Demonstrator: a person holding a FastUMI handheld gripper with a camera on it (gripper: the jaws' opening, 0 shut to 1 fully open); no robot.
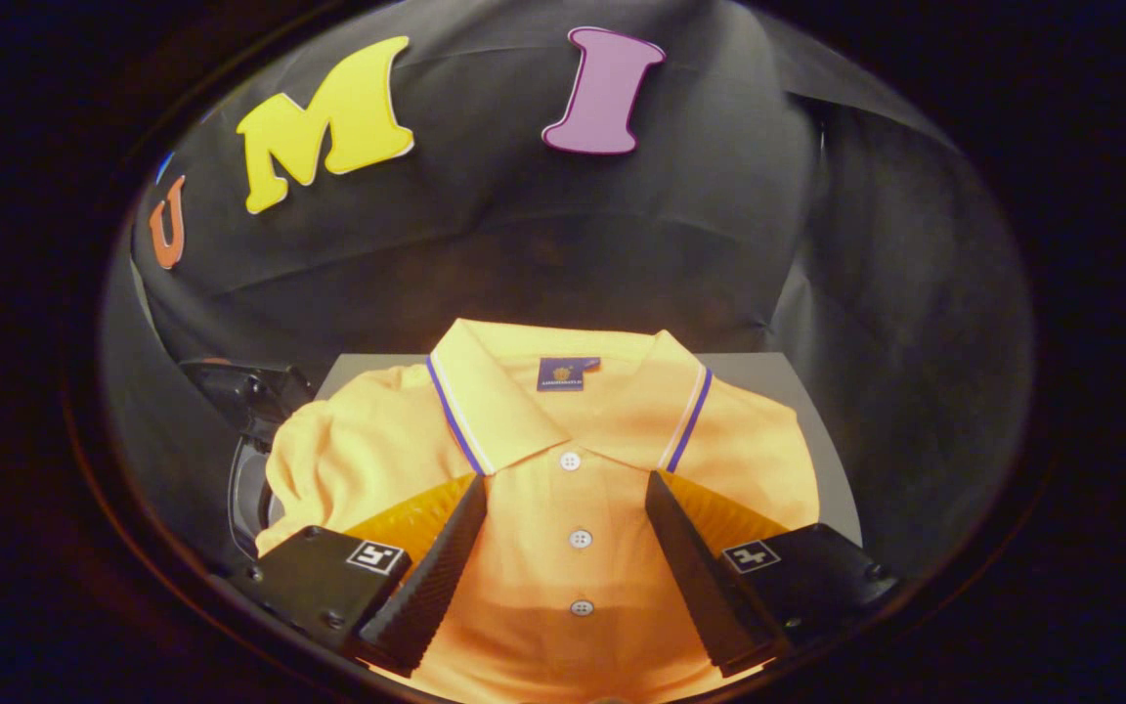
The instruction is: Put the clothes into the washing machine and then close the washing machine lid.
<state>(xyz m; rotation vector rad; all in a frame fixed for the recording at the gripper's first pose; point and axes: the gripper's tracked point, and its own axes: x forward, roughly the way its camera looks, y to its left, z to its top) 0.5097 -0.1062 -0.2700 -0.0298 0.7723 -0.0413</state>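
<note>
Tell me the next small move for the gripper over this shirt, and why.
Probably lower and close the fingers on the button placket. The gripper is open, its fingers spread over the orange polo shirt, which lies flat on the grey surface with the buttons between them. Nothing is gripped yet, so the shirt cannot be lifted toward the dark machine part beside it.

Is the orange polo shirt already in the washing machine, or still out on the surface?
Still out: the orange polo shirt lies flat, buttoned, on the grey surface. The open gripper straddles its placket.
</note>
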